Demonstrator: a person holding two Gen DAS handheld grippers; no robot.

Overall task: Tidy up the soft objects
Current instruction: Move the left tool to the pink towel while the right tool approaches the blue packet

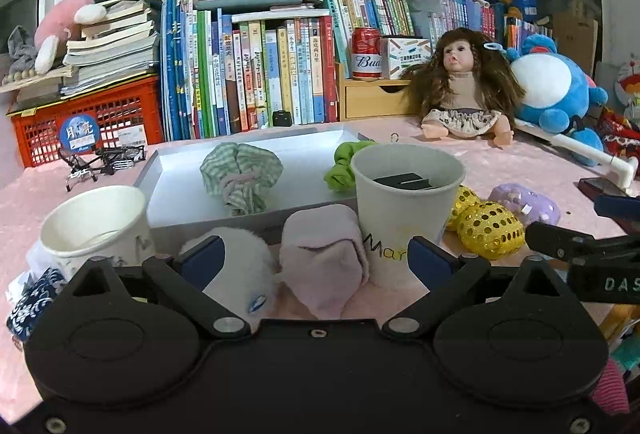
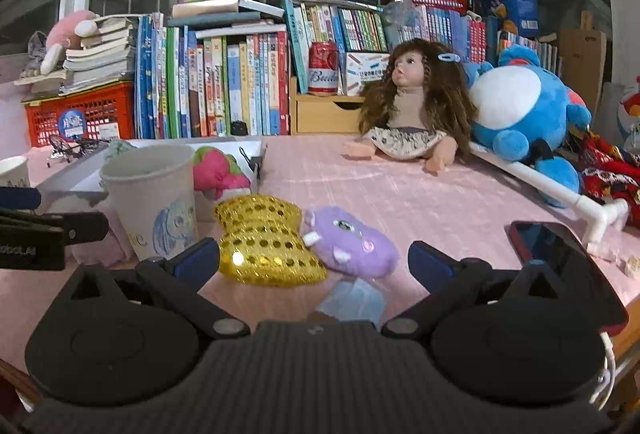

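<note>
My left gripper (image 1: 316, 262) is open and empty, low over the pink table. Between its fingers lie a white fluffy toy (image 1: 240, 270) and a pale pink rolled cloth (image 1: 320, 258). Behind them stands a grey tray (image 1: 176, 194) holding a green checked cloth bundle (image 1: 240, 178); a lime green scrunchie (image 1: 344, 166) lies at its right edge. My right gripper (image 2: 316, 262) is open and empty. A gold sequin bow (image 2: 264, 242) and a purple plush (image 2: 352, 242) lie just ahead of it, and a pale blue cloth (image 2: 352, 302) lies between its fingers. A pink-green plush (image 2: 218, 170) sits in the tray.
Two paper cups (image 1: 404, 202) (image 1: 96, 226) stand by the tray. A phone (image 2: 568, 266) lies at the right. A doll (image 2: 408, 106), a blue plush (image 2: 524, 110), a white pipe (image 2: 560, 190), books (image 1: 248, 70) and red crates (image 1: 80, 122) line the back.
</note>
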